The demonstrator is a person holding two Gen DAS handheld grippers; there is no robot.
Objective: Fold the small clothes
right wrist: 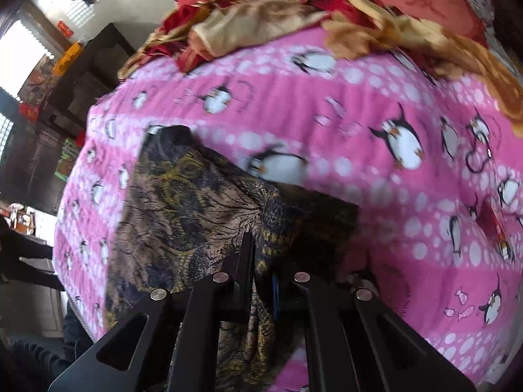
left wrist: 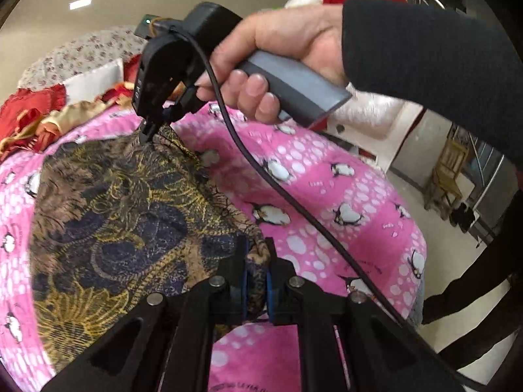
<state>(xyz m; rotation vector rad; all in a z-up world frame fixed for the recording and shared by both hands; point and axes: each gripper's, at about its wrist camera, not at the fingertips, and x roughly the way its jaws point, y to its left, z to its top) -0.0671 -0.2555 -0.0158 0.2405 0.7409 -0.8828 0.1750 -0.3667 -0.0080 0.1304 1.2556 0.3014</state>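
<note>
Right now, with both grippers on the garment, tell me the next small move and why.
Probably lower both held edges onto the blanket before letting go. The left gripper and the right gripper are each shut on an edge of the garment, which is lifted off the blanket at the grips and drapes down from them. Releasing now would likely let the fold slump.

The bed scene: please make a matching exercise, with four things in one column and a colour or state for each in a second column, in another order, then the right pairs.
Things:
1. patterned garment
2. blanket
3. left gripper
4. sleeve

Colour or state:
A. black, on the arm that holds the right gripper
B. pink with penguins, spread on the bed
C. brown and gold with dark blue, pinched at two points
D. shut on a fold of cloth between blue pads

Pairs: 1-C, 2-B, 3-D, 4-A
</note>
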